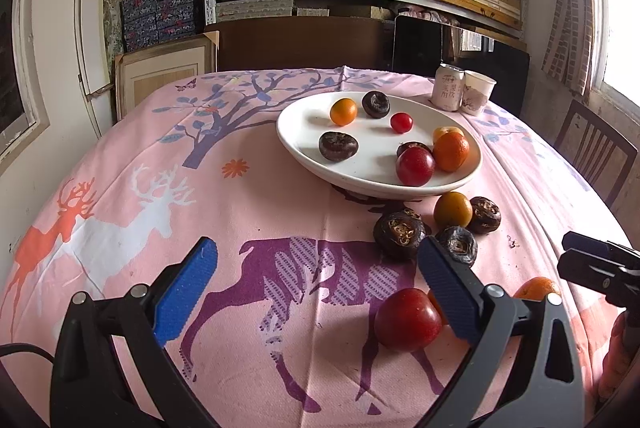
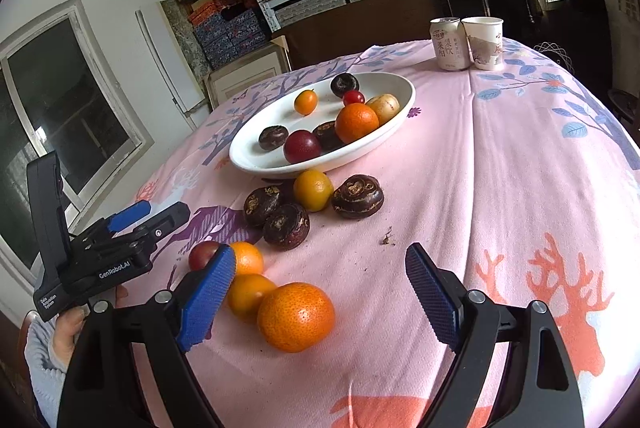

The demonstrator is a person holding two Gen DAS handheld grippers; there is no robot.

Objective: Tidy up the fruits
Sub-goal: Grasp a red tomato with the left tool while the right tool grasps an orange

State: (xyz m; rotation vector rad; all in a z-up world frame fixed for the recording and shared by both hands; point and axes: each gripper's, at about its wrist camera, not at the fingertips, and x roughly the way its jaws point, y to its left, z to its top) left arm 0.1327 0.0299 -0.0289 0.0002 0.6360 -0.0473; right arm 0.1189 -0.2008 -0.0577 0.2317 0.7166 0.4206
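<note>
Several fruits lie loose on the counter [image 2: 460, 156] near the white plate [image 2: 256, 160]. My right claw [image 2: 320, 292] gapes, released, around the big orange [image 2: 296, 316]; I should centre it, then squeeze gently. My left claw [image 1: 316, 288] hangs released, empty.

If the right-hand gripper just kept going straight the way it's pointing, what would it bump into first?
Probably the big orange on the tablecloth, just inside the open right gripper, towards its left finger. Dead centre looks like bare cloth, though depth is hard to judge.
</note>
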